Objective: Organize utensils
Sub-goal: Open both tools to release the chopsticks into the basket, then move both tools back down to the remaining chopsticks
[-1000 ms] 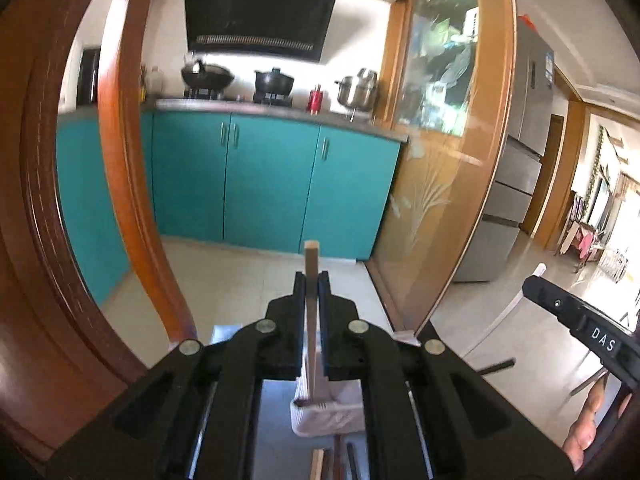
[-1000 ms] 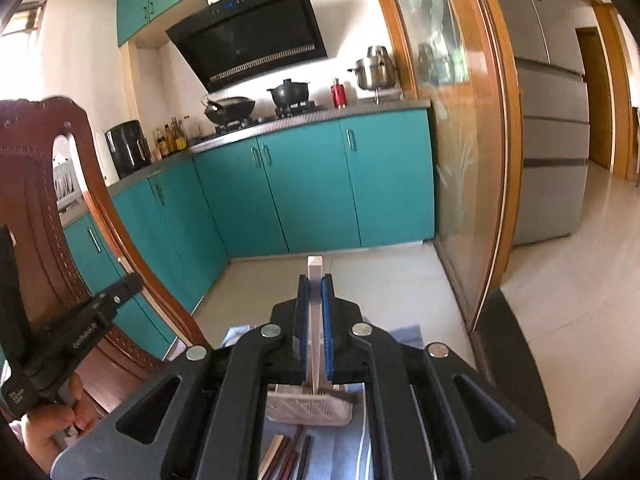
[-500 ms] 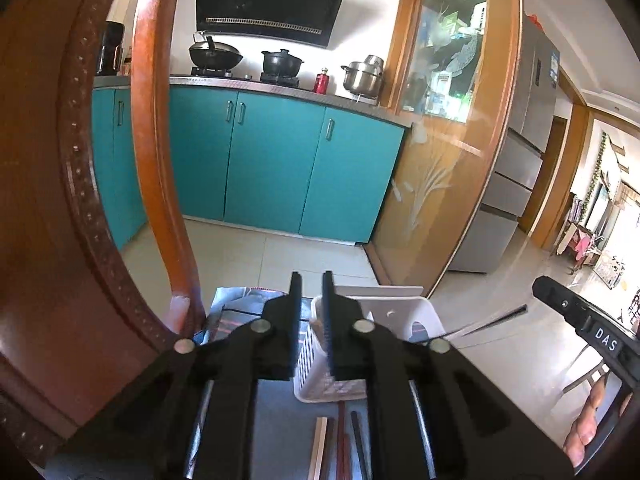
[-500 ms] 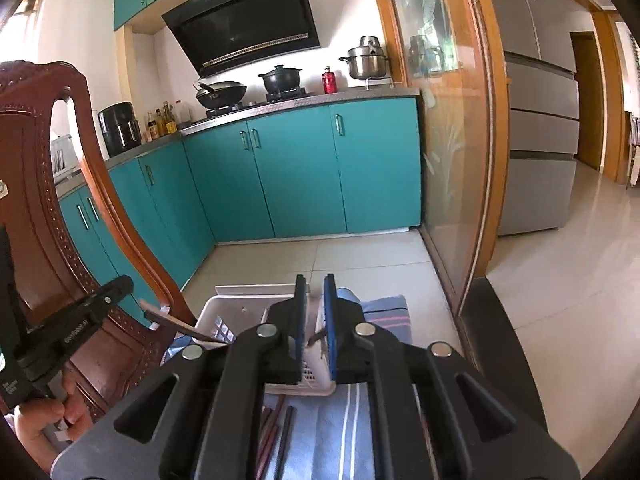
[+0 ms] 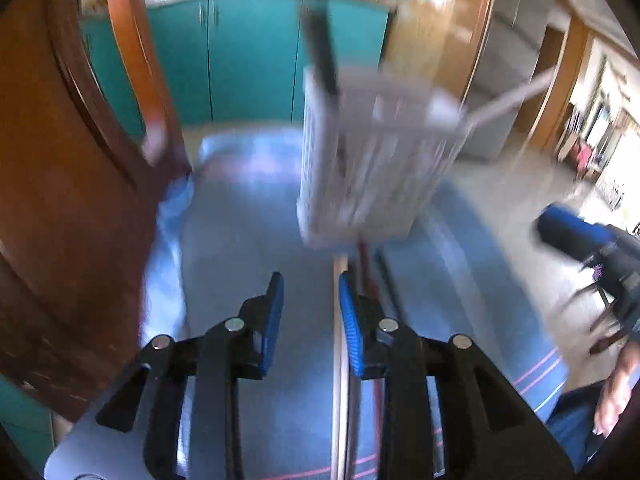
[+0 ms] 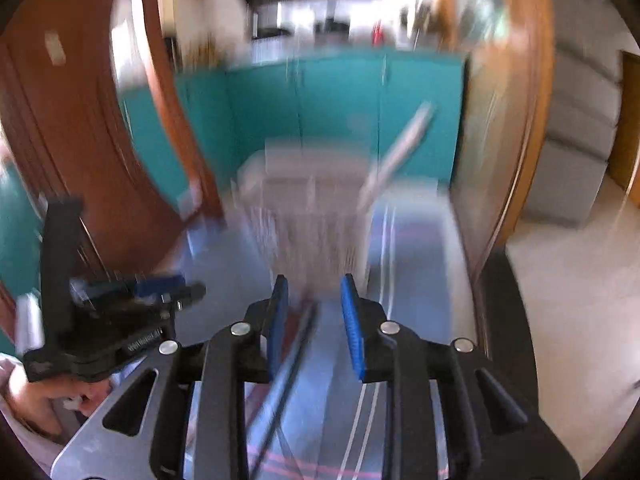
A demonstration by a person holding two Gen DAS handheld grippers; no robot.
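Both grippers, left gripper [image 5: 311, 304] and right gripper [image 6: 314, 304], now empty, jaws opening.

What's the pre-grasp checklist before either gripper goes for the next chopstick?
1. Left gripper empty, jaws opening: ok.
2. Right gripper empty, jaws opening: ok.
3. Pale chopstick lined up with left jaws: not ok, it lies by one pad, off centre.
4. Dark chopstick between right jaws: ok.
5. White basket upright on the blue cloth: ok.
6. Sharp view of targets: not ok, both views blurred.
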